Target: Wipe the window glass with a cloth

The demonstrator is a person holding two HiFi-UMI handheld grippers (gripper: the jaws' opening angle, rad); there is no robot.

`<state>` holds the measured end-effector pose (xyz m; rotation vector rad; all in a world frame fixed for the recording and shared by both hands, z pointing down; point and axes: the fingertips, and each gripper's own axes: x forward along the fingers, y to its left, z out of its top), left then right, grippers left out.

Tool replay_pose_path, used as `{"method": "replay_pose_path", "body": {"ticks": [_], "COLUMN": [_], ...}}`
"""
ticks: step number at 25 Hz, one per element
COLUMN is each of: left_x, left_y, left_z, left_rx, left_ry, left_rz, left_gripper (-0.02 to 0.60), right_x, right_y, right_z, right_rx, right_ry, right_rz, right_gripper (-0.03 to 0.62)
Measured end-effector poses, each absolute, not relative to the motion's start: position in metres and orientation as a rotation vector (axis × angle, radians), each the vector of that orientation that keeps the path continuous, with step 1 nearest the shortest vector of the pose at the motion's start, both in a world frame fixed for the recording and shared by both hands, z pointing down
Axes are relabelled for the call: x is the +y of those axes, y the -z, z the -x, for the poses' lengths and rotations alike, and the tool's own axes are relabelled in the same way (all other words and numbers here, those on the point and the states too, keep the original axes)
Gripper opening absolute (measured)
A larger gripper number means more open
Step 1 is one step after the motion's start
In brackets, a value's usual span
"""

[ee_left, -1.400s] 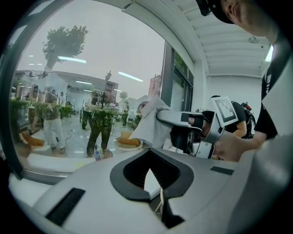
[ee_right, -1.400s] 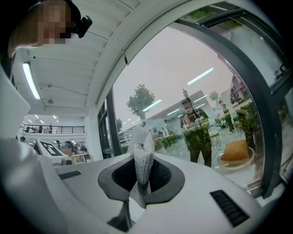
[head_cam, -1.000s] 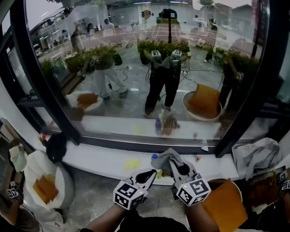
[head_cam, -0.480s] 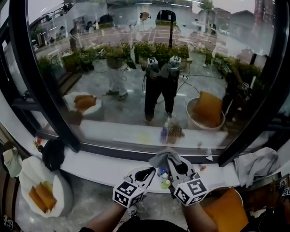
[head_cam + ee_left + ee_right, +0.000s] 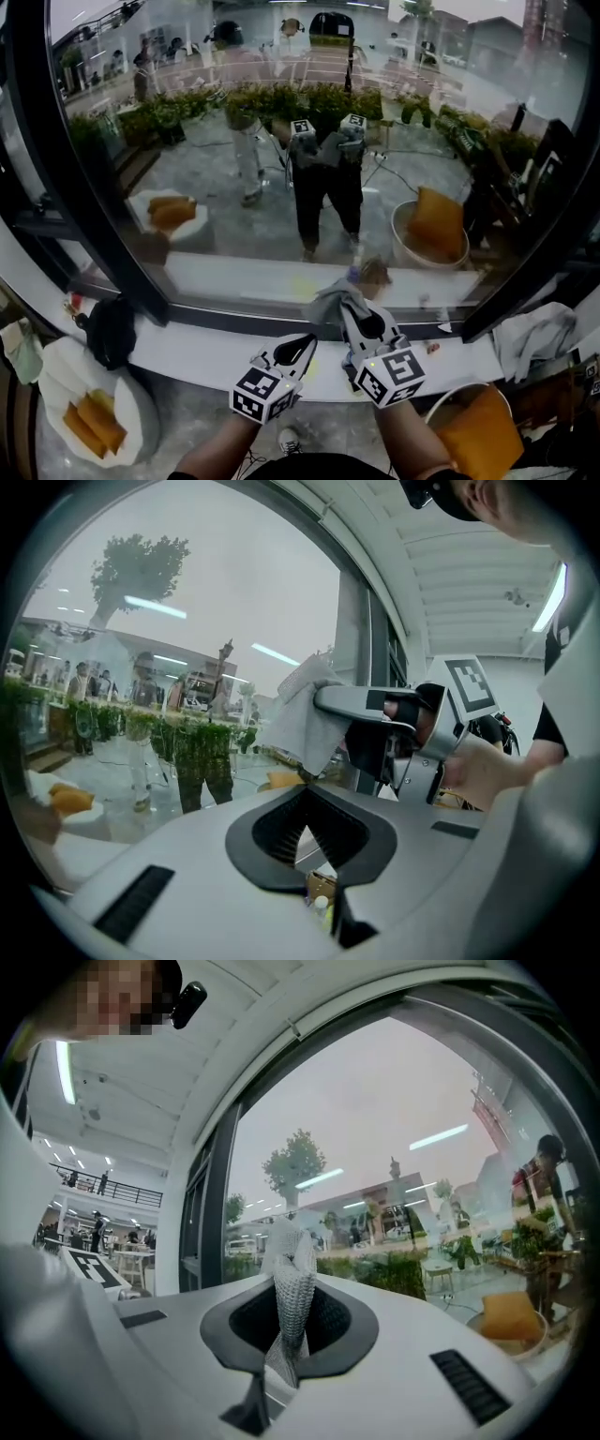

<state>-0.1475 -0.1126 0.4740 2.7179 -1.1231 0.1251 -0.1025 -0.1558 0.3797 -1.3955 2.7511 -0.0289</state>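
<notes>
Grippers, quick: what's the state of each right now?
Left gripper: shut, nothing between its jaws.
Right gripper: shut on the cloth.

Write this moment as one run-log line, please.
right gripper: shut on cloth | left gripper: shut, empty | cloth: held up before window glass, contact unclear

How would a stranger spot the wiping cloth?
Start at the big window glass, then its lower frame. The grey cloth there is pinched in the right hand-held gripper; the other grey cloth lies loose at far right.
</notes>
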Motion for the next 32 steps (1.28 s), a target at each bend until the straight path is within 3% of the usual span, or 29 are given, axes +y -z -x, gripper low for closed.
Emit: {"method": "replay_pose_path", "body": {"ticks": [11,32], "left_x": [-0.146,-0.207], "left_y": [-0.463,-0.434], "left_z": [0.204,0.205], "left_rx": [-1.179,-1.291], "left_ry": [-0.107,-0.127], "left_rz": [-2.726,-2.706], "left_gripper": [0.008,0.008], "right_x": [-0.212,-0.346], "right_y": [-0.350,-0.314], "right_z": [0.167,0.170], "right_rx": [2.728,2.680], "right_ry": [-0.100,-0.259], "right_rz": [1.424,1.658], "right_gripper": [0.041,0.041]}}
